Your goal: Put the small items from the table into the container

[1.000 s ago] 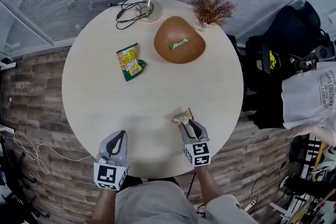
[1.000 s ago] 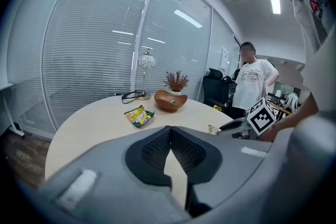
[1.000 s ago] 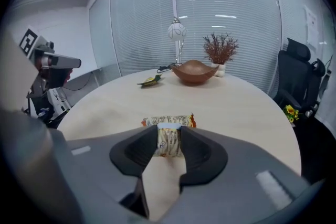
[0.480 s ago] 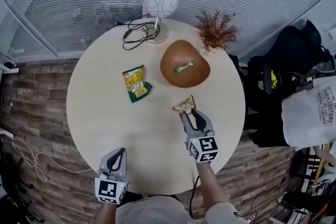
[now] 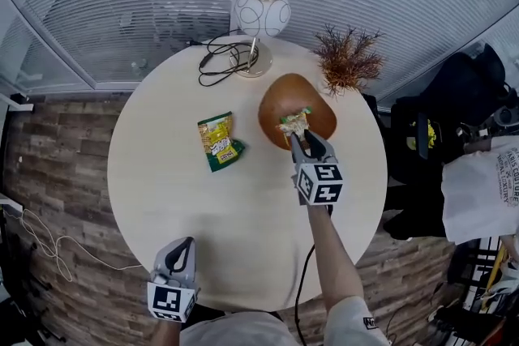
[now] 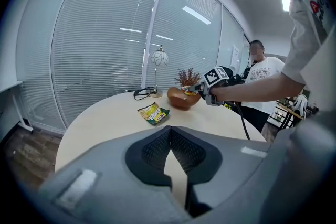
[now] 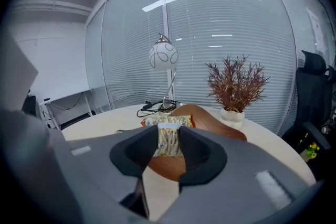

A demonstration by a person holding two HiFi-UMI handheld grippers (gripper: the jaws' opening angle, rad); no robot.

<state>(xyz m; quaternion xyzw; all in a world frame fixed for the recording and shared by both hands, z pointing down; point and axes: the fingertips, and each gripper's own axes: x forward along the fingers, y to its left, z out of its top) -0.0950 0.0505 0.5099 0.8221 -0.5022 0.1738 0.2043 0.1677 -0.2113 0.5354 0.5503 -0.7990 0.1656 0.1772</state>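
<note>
Now: right hand-held gripper holds packet over bowl

Right hand-held gripper [image 5: 297, 135] is clamped on a small pale snack packet [image 5: 294, 122]. The pads pinch its lower half and its top sticks out past the fingertips. The packet sits over the near side of the brown bowl [image 5: 322, 116], raised above it rather than lying inside. The arm reaches out over the desk [image 5: 162, 174] toward the bowl's near rim.

Left hand-held gripper [image 5: 183, 245] is well away from the bowl, at the desk edge closest to the person and off to the bowl's left. Its jaw tips meet with nothing between them, and it points roughly toward the bowl.

A green-and-yellow snack bag [image 5: 219, 142] lies flat on the desk just left of the bowl, apart from it and not in either gripper.

Behind the bowl, toward the window blinds, stands a white globe lamp [image 5: 262, 12], with a coil of black cable [image 5: 223, 61] at its base on the bowl's far-left side. A dried plant [image 5: 349, 61] stands just behind the bowl on its right.
</note>
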